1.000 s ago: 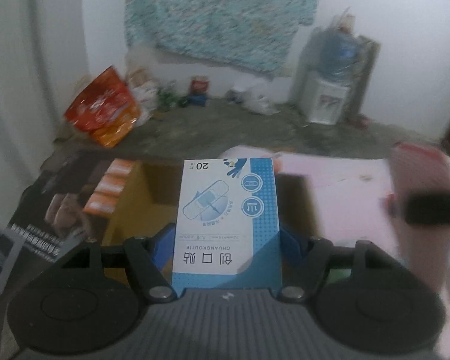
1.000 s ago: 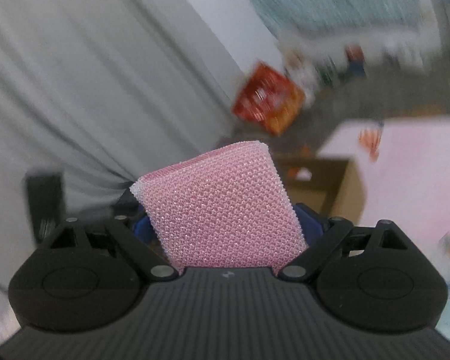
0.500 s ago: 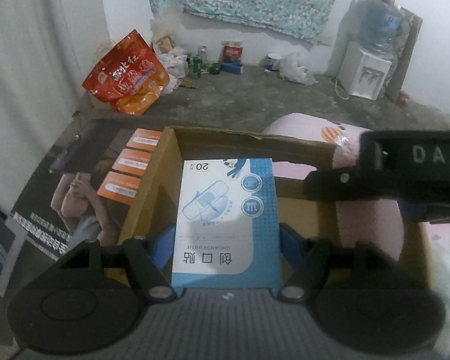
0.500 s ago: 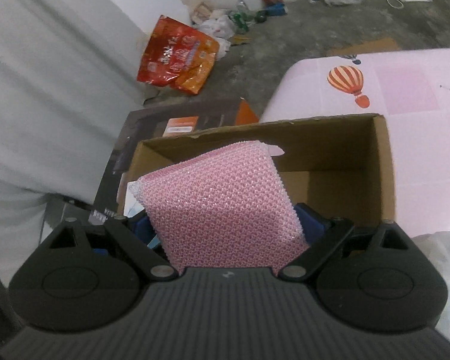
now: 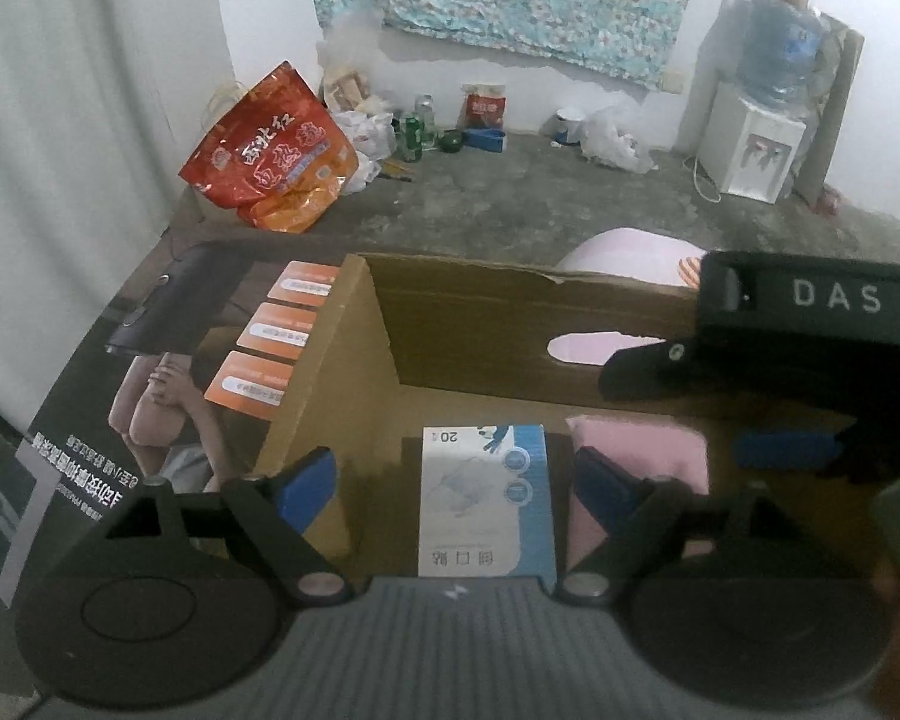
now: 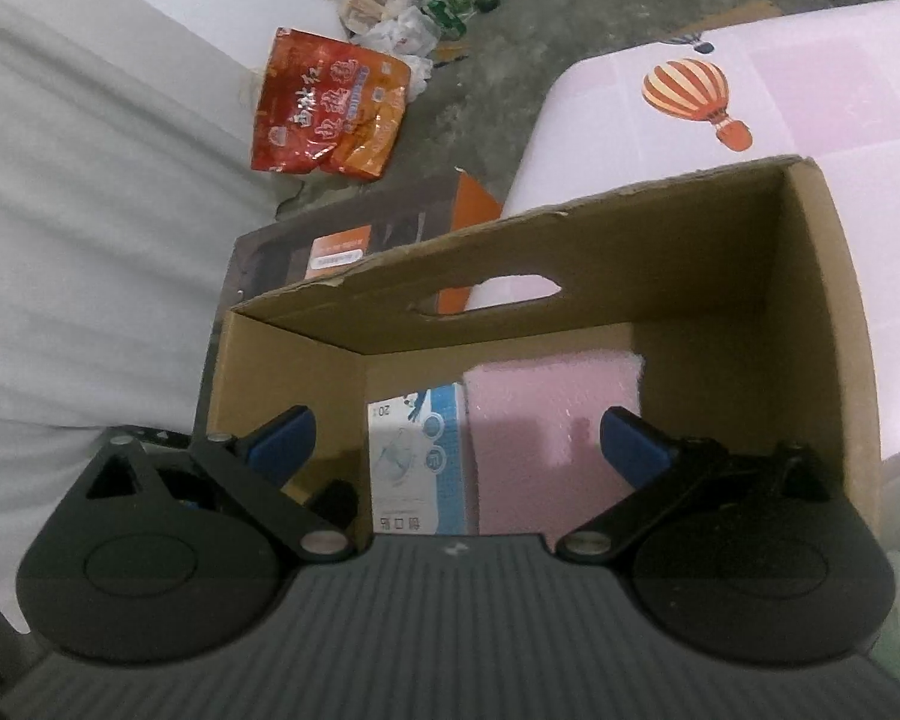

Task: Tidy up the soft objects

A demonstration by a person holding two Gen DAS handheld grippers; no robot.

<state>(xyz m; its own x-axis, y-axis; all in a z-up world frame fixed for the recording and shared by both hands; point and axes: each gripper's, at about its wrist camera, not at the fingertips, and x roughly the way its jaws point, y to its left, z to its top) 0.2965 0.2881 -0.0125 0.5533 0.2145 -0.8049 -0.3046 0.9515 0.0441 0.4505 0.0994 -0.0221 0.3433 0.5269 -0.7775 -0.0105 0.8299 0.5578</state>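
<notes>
Both claws wide, empty: left claw (image 5: 453,483), right claw (image 6: 456,435). Plaster pack (image 6: 417,468) and pink sponge (image 6: 546,438) lie flat, side by side, on cardboard box (image 6: 834,324) floor. Risk: claws crowded inside box; withdrawal may snag wall, tip box off worktop (image 6: 810,60).

We see a matt, raw-edged brown cardboard box (image 6: 834,324) holding a smooth printed paperboard plaster pack (image 6: 417,468) and a soft pink sponge cloth (image 6: 540,438), matt black plastic on each hand-held gripper, a glossy red foil bag (image 5: 270,156) and rough grey concrete floor (image 5: 510,204).
</notes>
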